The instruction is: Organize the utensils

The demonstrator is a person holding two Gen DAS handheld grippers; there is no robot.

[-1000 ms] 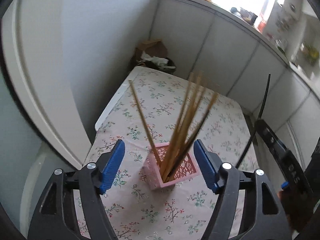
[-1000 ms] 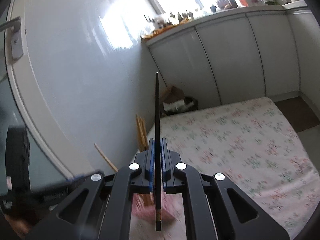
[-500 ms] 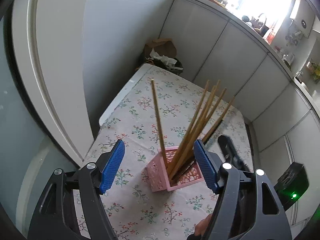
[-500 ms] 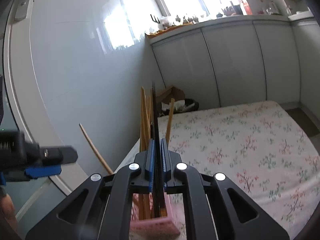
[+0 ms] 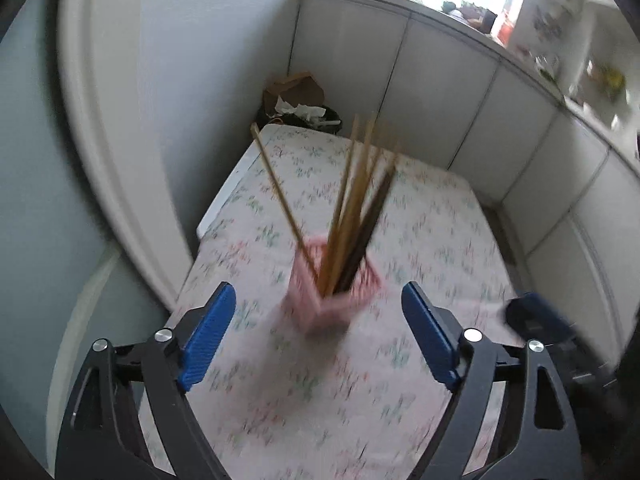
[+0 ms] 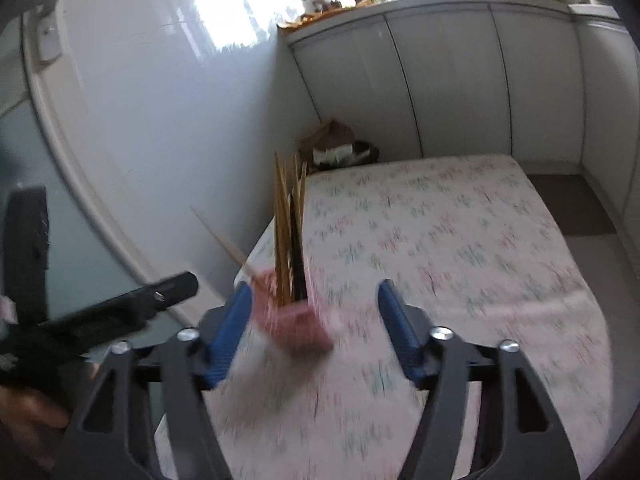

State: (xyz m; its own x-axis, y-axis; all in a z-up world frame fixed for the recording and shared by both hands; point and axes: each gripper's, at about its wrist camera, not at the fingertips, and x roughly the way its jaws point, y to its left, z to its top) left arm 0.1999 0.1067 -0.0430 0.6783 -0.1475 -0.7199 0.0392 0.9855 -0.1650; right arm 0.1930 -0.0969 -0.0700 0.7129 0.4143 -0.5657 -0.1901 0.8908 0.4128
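Pink holder with wooden chopsticks and one dark chopstick stands near our table's left edge. We keep left gripper and right gripper jaws spread, empty.

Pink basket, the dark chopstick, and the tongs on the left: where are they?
pink basket [image 5: 316,304]: left wrist view, front corner wall.
dark chopstick [image 5: 370,220]: left wrist view, mid shaft, standing in the basket.
left tongs [image 5: 318,338]: left wrist view, midway between the open blue tips.
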